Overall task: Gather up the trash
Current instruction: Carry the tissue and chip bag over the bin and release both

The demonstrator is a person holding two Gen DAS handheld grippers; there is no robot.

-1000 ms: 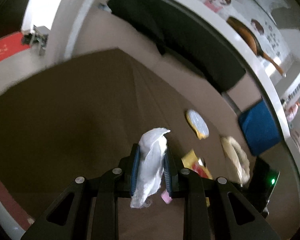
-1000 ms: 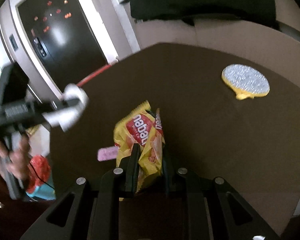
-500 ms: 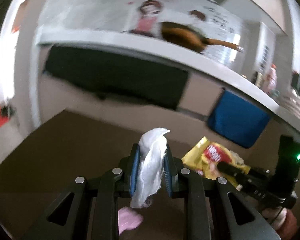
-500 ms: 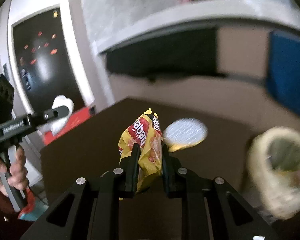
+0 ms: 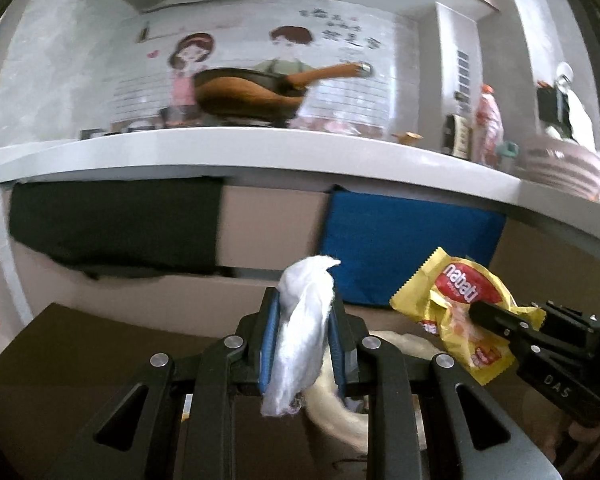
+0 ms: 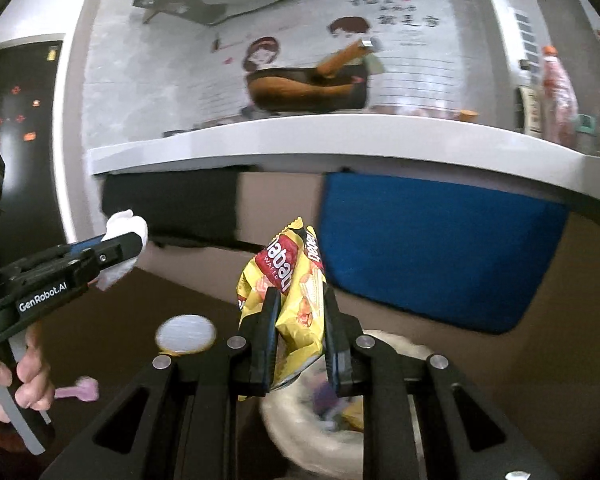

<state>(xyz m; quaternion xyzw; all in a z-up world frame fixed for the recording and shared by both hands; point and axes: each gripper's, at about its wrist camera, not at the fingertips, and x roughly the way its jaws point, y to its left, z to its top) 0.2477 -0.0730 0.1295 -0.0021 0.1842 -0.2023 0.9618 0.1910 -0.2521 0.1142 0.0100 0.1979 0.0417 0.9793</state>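
My left gripper (image 5: 303, 320) is shut on a crumpled white tissue (image 5: 300, 336), held above the brown table (image 5: 80, 352). My right gripper (image 6: 298, 320) is shut on a yellow and red wafer wrapper (image 6: 296, 284), held just above a cream woven basket (image 6: 300, 420) with some scraps inside. In the left wrist view the wrapper (image 5: 456, 308) hangs at the right and the basket (image 5: 336, 404) sits right below my fingers. In the right wrist view the tissue (image 6: 124, 240) shows at the left in the other gripper.
A round silver and yellow pad (image 6: 186, 334) and a small pink piece (image 6: 80, 392) lie on the table. A white counter (image 5: 260, 152) runs behind, with a black cloth (image 5: 116, 224) and a blue cloth (image 5: 408, 252) hanging below it.
Both grippers have lifted and tilted up from the table with their trash and come over the basket. The wrapper and the tissue stay held.
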